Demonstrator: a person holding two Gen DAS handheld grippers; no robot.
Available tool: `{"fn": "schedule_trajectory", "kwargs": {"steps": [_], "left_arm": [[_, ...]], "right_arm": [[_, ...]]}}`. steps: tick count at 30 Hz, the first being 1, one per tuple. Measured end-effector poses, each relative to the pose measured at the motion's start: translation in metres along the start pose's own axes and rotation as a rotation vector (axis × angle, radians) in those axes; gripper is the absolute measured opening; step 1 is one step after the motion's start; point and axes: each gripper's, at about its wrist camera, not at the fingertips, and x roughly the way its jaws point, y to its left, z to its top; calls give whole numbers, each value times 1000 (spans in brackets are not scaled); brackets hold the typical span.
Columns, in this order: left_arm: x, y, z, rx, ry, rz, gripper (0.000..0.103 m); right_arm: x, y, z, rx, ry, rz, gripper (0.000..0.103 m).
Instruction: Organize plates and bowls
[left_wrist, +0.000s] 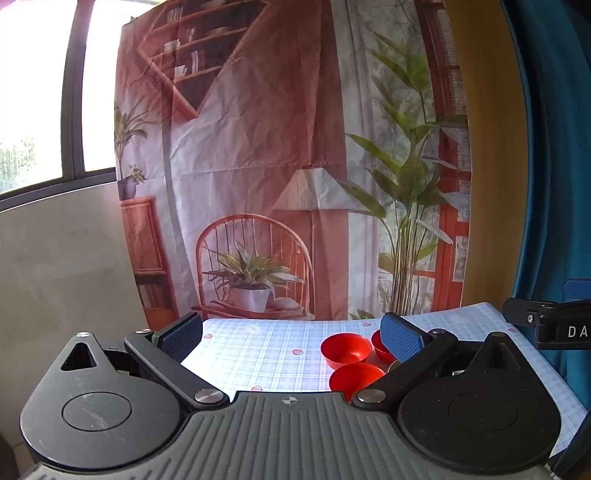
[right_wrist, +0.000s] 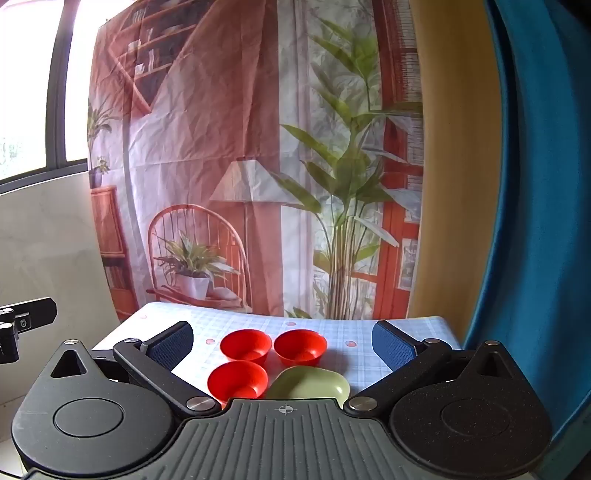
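1. The right claw (right_wrist: 282, 339) has its two blue-padded fingers spread wide apart, holding nothing, above the near part of the desk (right_wrist: 402, 325).
2. The left claw (left_wrist: 291, 338) is likewise spread wide and grips nothing; the checked cloth shows between its fingers.
3. In the right wrist view three red bowls stand upright on the desk: a far left bowl (right_wrist: 245, 344), a far right bowl (right_wrist: 300, 345) just beside it, and a near bowl (right_wrist: 237, 380) in front of the far left one.
4. A pale green plate (right_wrist: 314, 382) lies just right of the near bowl and in front of the far right bowl; it seems to lie face down, though the claw's body hides its near edge.
5. In the left wrist view the bowls sit toward the right, one partly hidden behind the right finger (left_wrist: 400, 338).
6. A printed backdrop (right_wrist: 258, 147) of a chair, lamp and plants hangs behind the desk, with a blue curtain (right_wrist: 535, 184) on the right.
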Motion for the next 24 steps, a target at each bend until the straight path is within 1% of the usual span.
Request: {"fn": "schedule_trajectory", "kwargs": {"steps": [3,5,15,18,24], "left_arm": [[-2,1,0,1,1,-5,103],[-6,2,5,-5,3,-11,103],[0,4,-1,-6,-4,-14,103],[0,5,-1,-8,-6,-14,103],[-1,4,-1,-7,-7,-18,103]], "right_arm": [[0,0,0,6,7,-1,103],[0,-1,0,4,5,4,103],[0,-11,-3,-1,6,-5,103],[-1,-3,0,-5,10,-4,103],[0,-1,-1,-7,8,-9,103]]}}
